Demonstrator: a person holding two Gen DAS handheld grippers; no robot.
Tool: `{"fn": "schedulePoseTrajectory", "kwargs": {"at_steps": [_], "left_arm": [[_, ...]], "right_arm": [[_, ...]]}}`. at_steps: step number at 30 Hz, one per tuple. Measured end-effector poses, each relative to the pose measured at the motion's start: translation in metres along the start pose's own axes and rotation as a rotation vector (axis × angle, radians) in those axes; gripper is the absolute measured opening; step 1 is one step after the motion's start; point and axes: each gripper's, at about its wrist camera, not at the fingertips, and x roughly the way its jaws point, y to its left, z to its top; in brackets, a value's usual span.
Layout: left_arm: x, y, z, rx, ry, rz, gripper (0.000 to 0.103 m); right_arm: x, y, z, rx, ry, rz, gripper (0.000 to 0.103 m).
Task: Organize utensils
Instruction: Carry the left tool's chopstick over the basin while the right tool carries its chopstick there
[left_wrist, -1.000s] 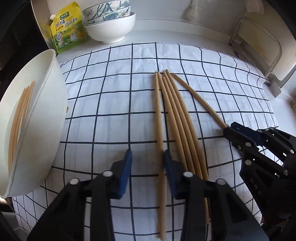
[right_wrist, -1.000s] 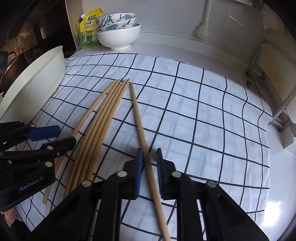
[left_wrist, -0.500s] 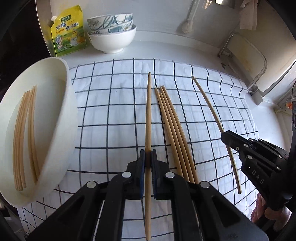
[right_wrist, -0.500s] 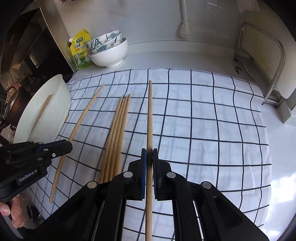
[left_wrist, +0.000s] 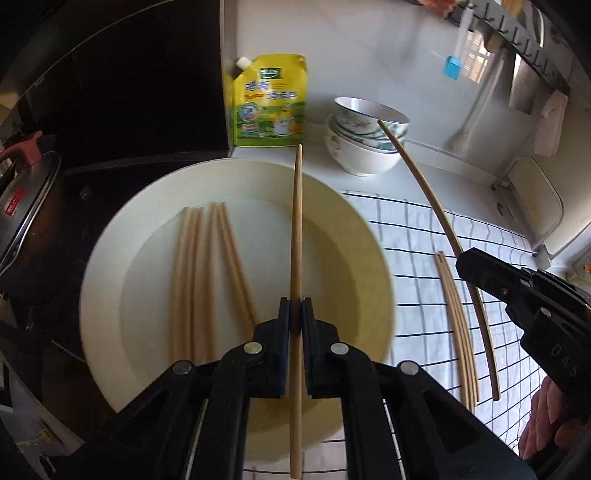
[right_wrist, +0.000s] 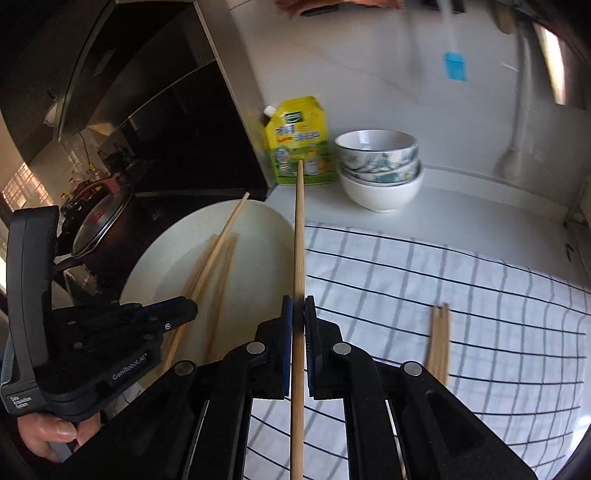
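Note:
My left gripper (left_wrist: 295, 310) is shut on a wooden chopstick (left_wrist: 297, 221) and holds it over the white dish (left_wrist: 110, 266), where several chopsticks (left_wrist: 192, 280) lie. In the same view my right gripper (left_wrist: 467, 260) comes in from the right with its own chopstick (left_wrist: 424, 184) raised. Seen from the right wrist, the right gripper (right_wrist: 298, 306) is shut on that chopstick (right_wrist: 300, 229), above the line where the dish (right_wrist: 266, 251) meets the checked cloth (right_wrist: 443, 277). The left gripper (right_wrist: 186, 308) hangs over the dish. Three chopsticks (right_wrist: 439, 339) stay on the cloth.
A stack of bowls (left_wrist: 365, 144) and a yellow pouch (left_wrist: 271, 99) stand at the back against the wall. A lidded pot (right_wrist: 99, 225) sits on the dark hob left of the dish. A metal rack (left_wrist: 535, 206) borders the cloth on the right.
Both grippers closed on a chopstick each, lifted them off the cloth and swung left. The left one now hangs over the dish, where earlier it was over the cloth.

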Motion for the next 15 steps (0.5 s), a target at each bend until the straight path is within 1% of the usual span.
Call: {"fn": "schedulePoseTrajectory", "kwargs": {"at_steps": [4,7,11,15], "left_arm": [[0.006,0.049,0.001,-0.039,0.011,0.03,0.007],[0.017,0.072,0.001,-0.054,0.023,0.039,0.007],[0.034,0.086,-0.001,-0.053,0.053,0.031,0.007],[0.047,0.093,-0.004,-0.051,0.083,0.014,0.007]], "right_arm": [[0.039,0.047,0.016,-0.041,0.047,0.043,0.006],[0.065,0.068,0.023,-0.04,0.097,0.046,0.006],[0.095,0.08,0.022,-0.026,0.157,0.017,0.006],[0.111,0.081,0.018,0.0,0.196,-0.01,0.006]]}}
